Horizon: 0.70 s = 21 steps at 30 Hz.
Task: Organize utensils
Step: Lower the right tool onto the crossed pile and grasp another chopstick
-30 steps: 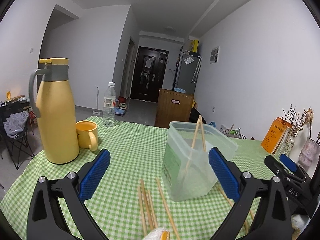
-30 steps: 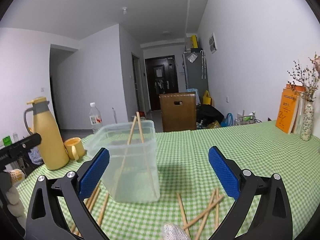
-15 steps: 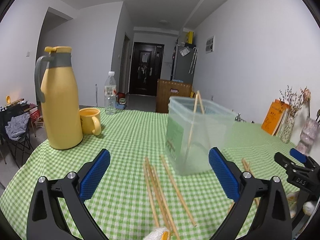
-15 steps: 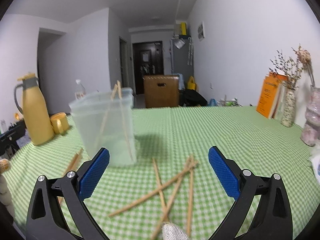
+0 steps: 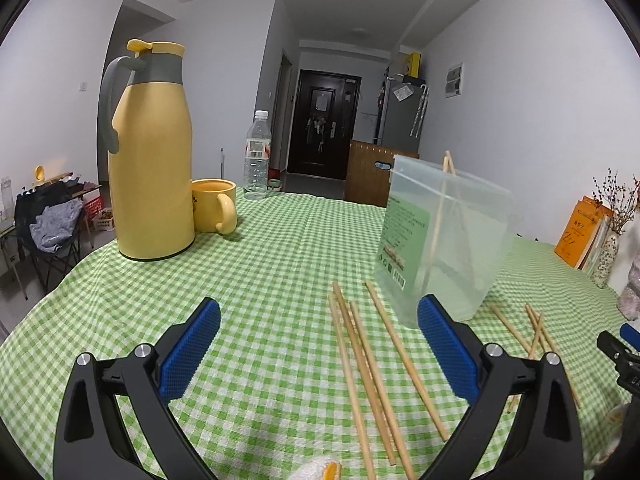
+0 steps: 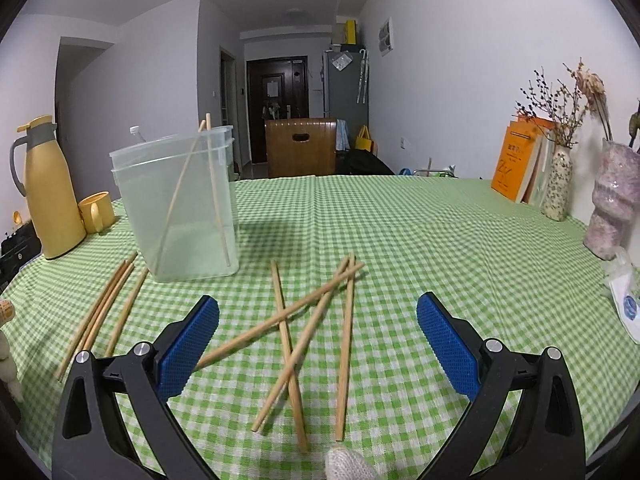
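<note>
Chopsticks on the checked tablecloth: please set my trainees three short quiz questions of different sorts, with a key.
1. True or false: the right gripper is shut on a chopstick.
2. How many chopsticks stand inside the clear container?
3. Multiple choice: the crossed chopsticks lie on which side of the container in the right wrist view? A) its left B) its right C) behind it

Key:
1. False; both it and the left gripper are open and empty.
2. Two, leaning and crossing near the rim.
3. B; a straighter group of loose chopsticks lies on its left.

Home dining room: gingham tablecloth point(image 6: 400, 220), fridge point(image 6: 346, 84) (hallway door point(image 6: 276, 88)).
</note>
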Tool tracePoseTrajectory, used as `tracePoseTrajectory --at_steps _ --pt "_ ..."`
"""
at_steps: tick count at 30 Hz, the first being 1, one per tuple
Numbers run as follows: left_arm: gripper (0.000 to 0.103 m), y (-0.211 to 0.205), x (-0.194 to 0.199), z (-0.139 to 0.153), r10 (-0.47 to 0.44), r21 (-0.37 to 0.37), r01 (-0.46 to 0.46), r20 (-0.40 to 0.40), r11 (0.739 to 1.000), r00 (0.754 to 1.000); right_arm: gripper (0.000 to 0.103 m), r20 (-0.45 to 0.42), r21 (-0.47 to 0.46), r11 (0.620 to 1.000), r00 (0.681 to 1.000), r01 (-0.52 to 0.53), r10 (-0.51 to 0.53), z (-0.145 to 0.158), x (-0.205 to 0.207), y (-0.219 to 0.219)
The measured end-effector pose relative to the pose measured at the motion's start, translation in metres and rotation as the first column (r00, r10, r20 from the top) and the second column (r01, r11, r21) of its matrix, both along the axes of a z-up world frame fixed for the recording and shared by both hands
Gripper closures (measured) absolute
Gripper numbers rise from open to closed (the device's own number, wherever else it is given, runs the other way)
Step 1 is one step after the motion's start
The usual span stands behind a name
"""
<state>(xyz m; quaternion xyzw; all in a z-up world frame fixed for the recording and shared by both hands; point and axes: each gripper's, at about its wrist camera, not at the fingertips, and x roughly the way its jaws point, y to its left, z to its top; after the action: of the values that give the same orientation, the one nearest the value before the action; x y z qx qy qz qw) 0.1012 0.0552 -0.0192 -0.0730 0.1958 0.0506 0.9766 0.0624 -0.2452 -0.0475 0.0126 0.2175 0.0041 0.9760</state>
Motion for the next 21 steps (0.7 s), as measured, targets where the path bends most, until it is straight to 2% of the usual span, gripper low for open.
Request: tracePoseTrajectory --at_steps 5,15,21 --pt "0.007 -0.007 -0.001 -0.004 -0.002 0.044 0.001 0.019 0.999 1.000 0.008 -0.006 -0.005 1.000 1.000 0.019 -0.019 -0.003 0.000 -0.003" --pt "0.007 -0.004 0.003 -0.008 -0.021 0.017 0.021 0.013 1.000 1.000 0.008 -0.044 -0.024 0.998 0.998 0.050 -0.051 -0.008 0.005 -0.006" --pt "0.007 -0.012 -0.002 -0.007 -0.007 0.062 0.005 0.035 0.998 0.999 0.008 -0.077 -0.018 0.997 0.994 0.072 -0.073 -0.003 0.011 -0.016"
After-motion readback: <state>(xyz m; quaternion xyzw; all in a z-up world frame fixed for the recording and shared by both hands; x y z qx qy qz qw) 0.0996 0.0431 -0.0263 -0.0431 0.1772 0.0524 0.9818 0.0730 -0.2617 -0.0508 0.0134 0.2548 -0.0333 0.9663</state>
